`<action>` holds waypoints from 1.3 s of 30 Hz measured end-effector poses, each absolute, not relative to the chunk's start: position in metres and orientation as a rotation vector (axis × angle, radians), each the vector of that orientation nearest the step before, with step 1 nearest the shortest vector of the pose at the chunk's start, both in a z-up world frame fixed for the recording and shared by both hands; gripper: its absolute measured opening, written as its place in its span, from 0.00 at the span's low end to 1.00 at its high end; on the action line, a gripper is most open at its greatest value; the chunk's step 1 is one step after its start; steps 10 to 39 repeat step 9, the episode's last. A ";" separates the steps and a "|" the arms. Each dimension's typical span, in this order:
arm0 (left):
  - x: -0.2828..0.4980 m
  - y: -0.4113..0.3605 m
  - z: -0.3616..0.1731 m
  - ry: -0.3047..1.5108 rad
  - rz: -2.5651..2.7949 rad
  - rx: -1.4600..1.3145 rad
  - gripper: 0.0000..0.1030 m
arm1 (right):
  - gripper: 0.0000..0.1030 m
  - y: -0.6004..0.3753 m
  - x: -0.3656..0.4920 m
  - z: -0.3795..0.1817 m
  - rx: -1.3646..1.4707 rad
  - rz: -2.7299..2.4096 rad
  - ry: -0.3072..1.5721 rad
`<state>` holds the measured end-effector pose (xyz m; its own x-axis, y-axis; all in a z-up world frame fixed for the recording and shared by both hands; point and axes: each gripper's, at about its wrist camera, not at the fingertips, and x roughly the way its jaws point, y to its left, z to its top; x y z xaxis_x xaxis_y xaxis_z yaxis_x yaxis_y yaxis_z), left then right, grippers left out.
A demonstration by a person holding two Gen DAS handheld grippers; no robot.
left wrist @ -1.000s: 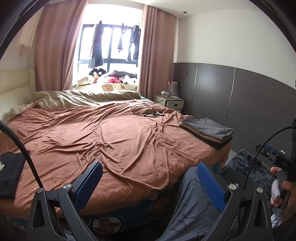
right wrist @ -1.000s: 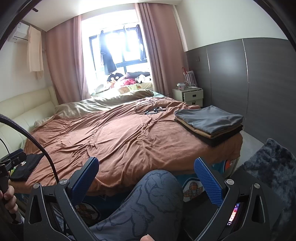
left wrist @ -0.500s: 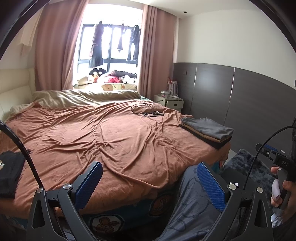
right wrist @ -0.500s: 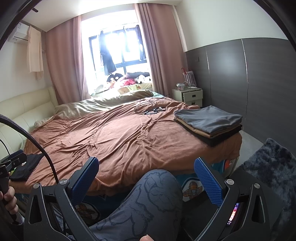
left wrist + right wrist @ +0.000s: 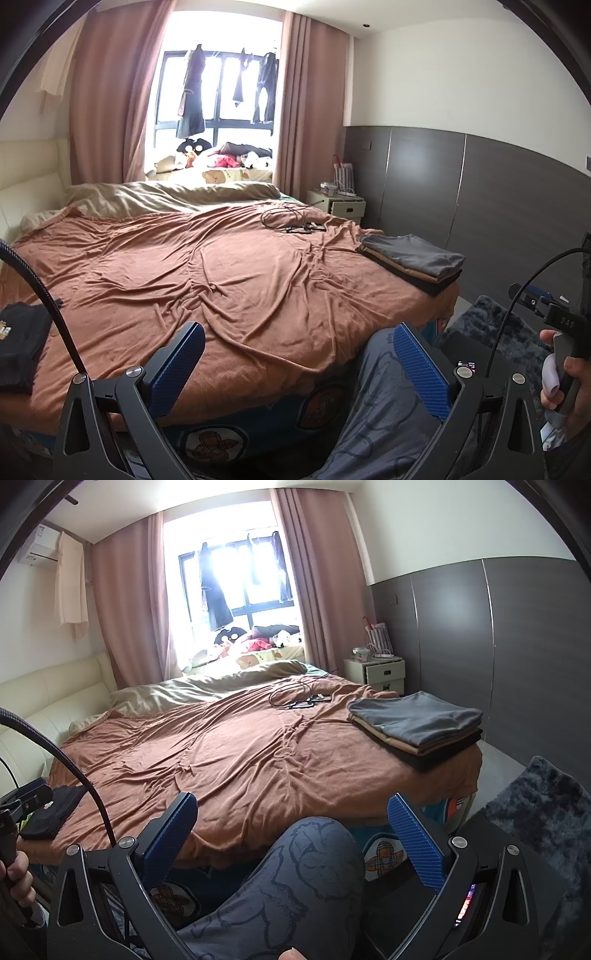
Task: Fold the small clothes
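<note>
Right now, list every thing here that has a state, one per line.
Left claw: open, empty.
Right claw: open, empty.
Stacked clothes: folded, at the bed's right corner.
Black garment: folded, at the left edge.
Brown blanket: spread, wrinkled.
Curtains: drawn open.
Nightstand drawer: ajar.

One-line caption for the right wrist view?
Open right gripper held above a knee, facing a brown-blanketed bed with a folded clothes stack at its right corner.

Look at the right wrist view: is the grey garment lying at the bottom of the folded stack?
No, the grey garment lies on top of the folded stack, above tan and black layers.
</note>
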<state>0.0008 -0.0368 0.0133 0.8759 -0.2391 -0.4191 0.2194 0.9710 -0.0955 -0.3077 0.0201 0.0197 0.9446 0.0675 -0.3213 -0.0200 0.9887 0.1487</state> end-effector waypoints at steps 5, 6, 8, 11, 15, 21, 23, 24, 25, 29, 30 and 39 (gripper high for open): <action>-0.003 -0.037 0.012 0.442 -0.236 -0.049 1.00 | 1.00 0.020 -0.308 0.018 0.143 0.043 0.338; -0.005 -0.037 0.011 0.442 -0.234 -0.051 1.00 | 1.00 0.020 -0.308 0.018 0.143 0.043 0.338; -0.007 -0.036 0.011 0.445 -0.232 -0.057 1.00 | 1.00 0.020 -0.310 0.017 0.143 0.043 0.337; -0.006 -0.037 0.011 0.448 -0.231 -0.060 1.00 | 1.00 0.020 -0.310 0.017 0.142 0.043 0.337; -0.006 -0.037 0.011 0.448 -0.231 -0.060 1.00 | 1.00 0.020 -0.310 0.017 0.142 0.043 0.337; -0.006 -0.037 0.011 0.448 -0.231 -0.060 1.00 | 1.00 0.020 -0.310 0.017 0.142 0.043 0.337; -0.006 -0.037 0.011 0.448 -0.231 -0.060 1.00 | 1.00 0.020 -0.310 0.017 0.142 0.043 0.337; -0.006 -0.037 0.011 0.448 -0.231 -0.060 1.00 | 1.00 0.020 -0.310 0.017 0.142 0.043 0.337; -0.006 -0.037 0.011 0.448 -0.231 -0.060 1.00 | 1.00 0.020 -0.310 0.017 0.142 0.043 0.337; -0.006 -0.037 0.011 0.448 -0.231 -0.060 1.00 | 1.00 0.020 -0.310 0.017 0.142 0.043 0.337; -0.006 -0.037 0.011 0.448 -0.231 -0.060 1.00 | 1.00 0.020 -0.310 0.017 0.142 0.043 0.337; -0.006 -0.037 0.011 0.448 -0.231 -0.060 1.00 | 1.00 0.020 -0.310 0.017 0.142 0.043 0.337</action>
